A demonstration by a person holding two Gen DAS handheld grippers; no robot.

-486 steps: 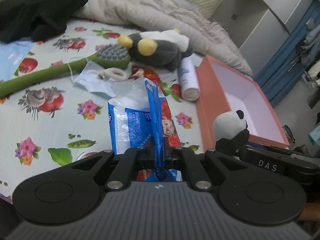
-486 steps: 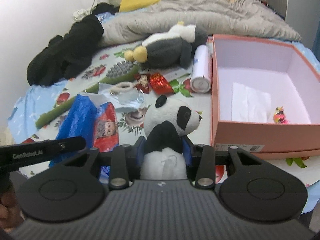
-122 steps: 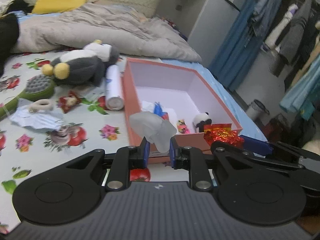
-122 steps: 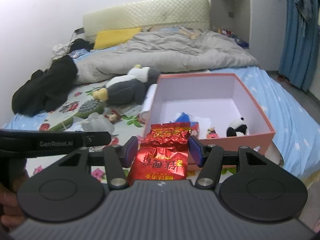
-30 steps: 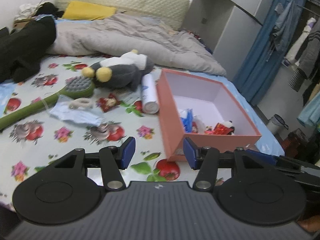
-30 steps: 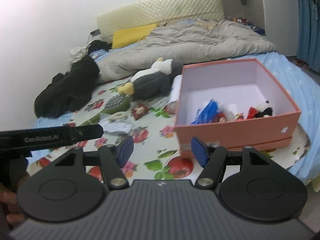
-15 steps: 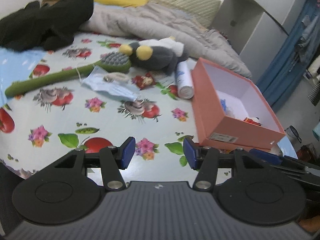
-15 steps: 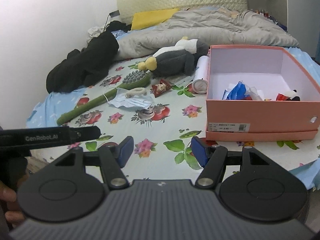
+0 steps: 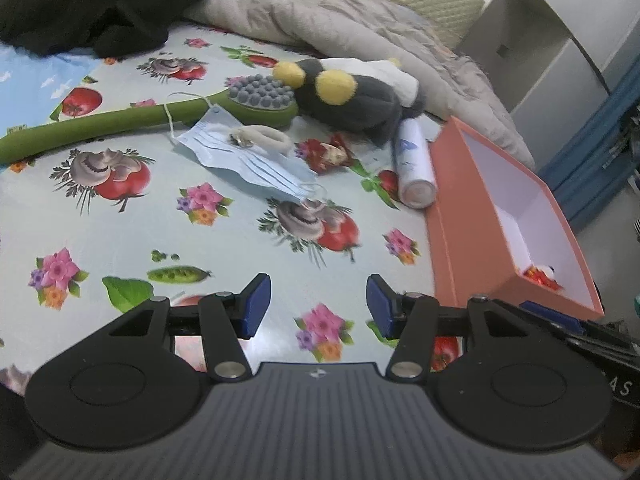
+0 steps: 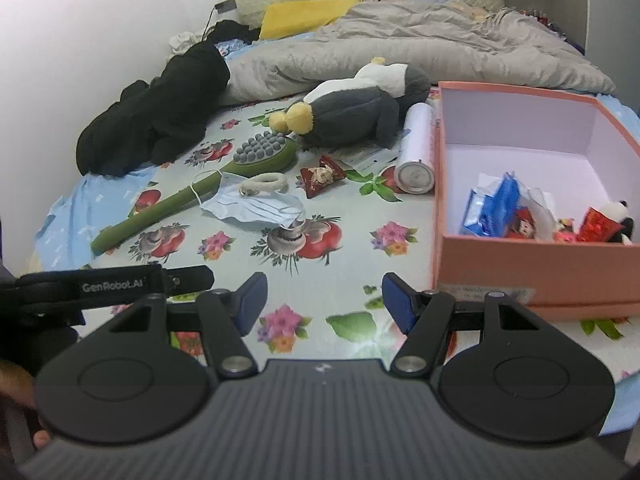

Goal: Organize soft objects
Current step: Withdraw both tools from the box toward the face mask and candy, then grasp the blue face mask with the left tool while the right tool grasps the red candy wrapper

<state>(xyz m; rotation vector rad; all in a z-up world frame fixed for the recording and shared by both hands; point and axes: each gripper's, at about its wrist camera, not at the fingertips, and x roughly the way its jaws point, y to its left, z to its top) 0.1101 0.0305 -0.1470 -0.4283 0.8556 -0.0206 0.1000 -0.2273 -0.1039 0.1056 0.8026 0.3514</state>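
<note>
Left wrist: left gripper (image 9: 317, 300) pitched down over the flowered bed (image 9: 168, 216), jaws released, empty; face mask (image 9: 248, 160) ahead, box (image 9: 452, 220) at right.
Right wrist: right gripper (image 10: 324, 300) pitched down, jaws released, empty; plush penguin (image 10: 360, 114) beside box (image 10: 520, 264), small items inside.

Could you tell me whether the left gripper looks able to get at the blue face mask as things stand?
Probably yes. The left gripper is open and empty, and only bare floral cloth lies between it and the mask. A white hair tie rests on the mask and might come along.
</note>
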